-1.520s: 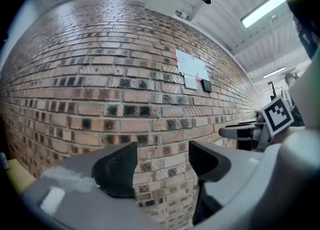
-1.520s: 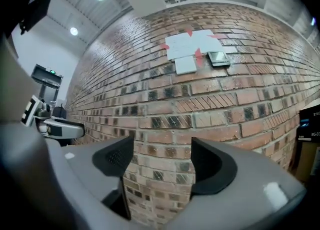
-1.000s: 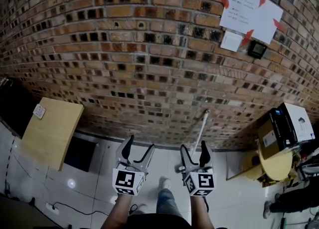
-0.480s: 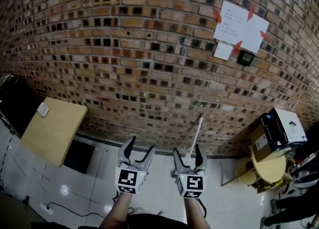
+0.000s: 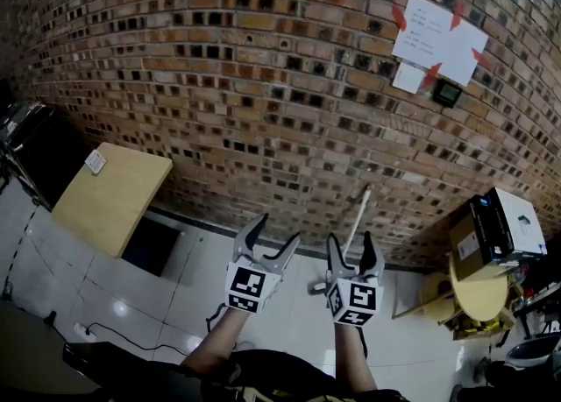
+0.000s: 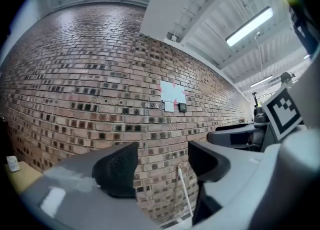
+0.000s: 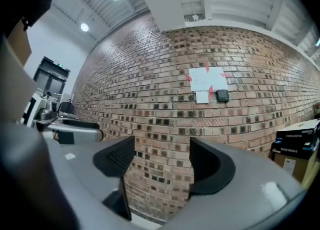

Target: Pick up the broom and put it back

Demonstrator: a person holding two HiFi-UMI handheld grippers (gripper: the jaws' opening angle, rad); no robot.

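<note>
Head view: your wide-open, empty right gripper [image 5: 351,244] hides the foot of the broom [image 5: 358,216]; your left gripper [image 5: 273,232] gapes empty too.

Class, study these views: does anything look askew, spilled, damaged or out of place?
Nothing much stands out. The broom leans at a slant against the brick wall rather than standing upright. No spill or damage shows.

The broom [image 5: 358,219] is seen as a thin, pale, straight handle, leaned nearly upright against the brick wall [image 5: 263,111] with its top end resting on the bricks. Its lower end is set at the foot of the wall, and the head is largely hidden.
</note>
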